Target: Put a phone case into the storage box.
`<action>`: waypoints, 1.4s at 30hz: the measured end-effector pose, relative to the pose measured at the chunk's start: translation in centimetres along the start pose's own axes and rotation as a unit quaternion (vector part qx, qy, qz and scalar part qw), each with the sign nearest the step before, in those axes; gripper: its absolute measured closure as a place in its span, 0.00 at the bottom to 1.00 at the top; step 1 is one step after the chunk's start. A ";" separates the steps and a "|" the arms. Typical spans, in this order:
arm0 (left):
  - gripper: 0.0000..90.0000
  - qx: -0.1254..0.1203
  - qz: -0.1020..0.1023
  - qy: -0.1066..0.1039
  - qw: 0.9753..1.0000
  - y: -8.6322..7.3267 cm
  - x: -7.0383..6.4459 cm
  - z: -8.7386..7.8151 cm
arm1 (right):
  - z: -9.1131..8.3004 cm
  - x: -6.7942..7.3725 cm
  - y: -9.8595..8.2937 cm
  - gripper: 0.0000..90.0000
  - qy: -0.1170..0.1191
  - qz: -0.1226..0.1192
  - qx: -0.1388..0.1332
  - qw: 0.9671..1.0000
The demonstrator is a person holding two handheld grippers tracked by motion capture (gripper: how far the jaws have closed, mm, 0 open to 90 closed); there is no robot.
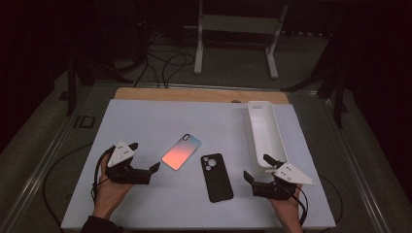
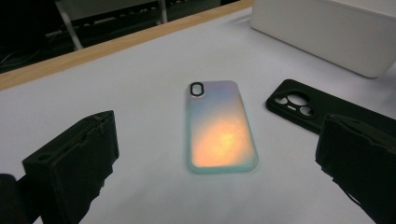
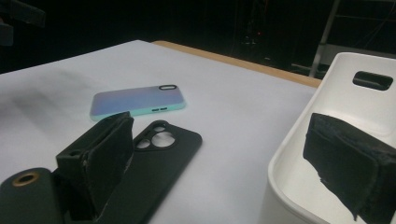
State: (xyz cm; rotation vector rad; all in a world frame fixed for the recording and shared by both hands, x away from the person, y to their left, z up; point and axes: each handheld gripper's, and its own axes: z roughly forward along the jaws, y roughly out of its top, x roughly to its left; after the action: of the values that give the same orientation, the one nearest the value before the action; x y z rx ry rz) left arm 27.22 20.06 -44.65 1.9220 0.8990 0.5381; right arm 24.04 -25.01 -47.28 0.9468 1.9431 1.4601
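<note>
The room is dark, and most of the light falls on a white sheet (image 1: 145, 194) spread over the table. At the top of that sheet, in the high view, a strip of bare wood (image 1: 194, 94) shows along the far edge. Beyond it, in the upper middle of the frame, stands a white metal frame (image 1: 238, 29) on a grey floor (image 1: 43, 126), with black cables (image 1: 165, 63) looping to its left.

Near the centre of the sheet lies a pastel phone case (image 1: 181, 151), face down and slanted, glowing orange toward its lower end. Just to its right lies a black phone case (image 1: 216, 176), also flat, its camera holes at the upper end; the two are near each other but not touching. At the right side of the sheet sits a long white tray (image 1: 252, 128), running from the middle right toward the upper right.

In the lower left, a hand holds the left gripper (image 1: 144, 165) with its jaws apart, pointing at the pastel case and just short of it. In the left gripper view the case lies between the two jaws, farther off, untouched. In the lower right, the right gripper (image 1: 257, 167) also has its jaws apart, holding nothing, at the near end of the tray; in the right gripper view one jaw hangs over the tray's rim and the other over the black case.
</note>
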 end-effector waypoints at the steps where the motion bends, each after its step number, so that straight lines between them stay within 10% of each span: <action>1: 0.00 0.001 0.000 -0.001 1.000 0.1 0.0 0.2 | 0.0 0.0 0.0 0.09 -0.001 0.001 0.000 1.000; 42: 0.00 0.070 0.007 -0.021 0.997 1.5 -0.2 6.7 | 0.2 0.0 -0.3 0.09 -0.001 0.000 0.006 1.000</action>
State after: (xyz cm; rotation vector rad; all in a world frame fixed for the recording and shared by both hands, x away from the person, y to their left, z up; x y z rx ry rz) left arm 32.13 15.74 -46.58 2.0593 0.9172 0.4524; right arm 24.16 -24.94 -47.60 0.9528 1.9512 1.4484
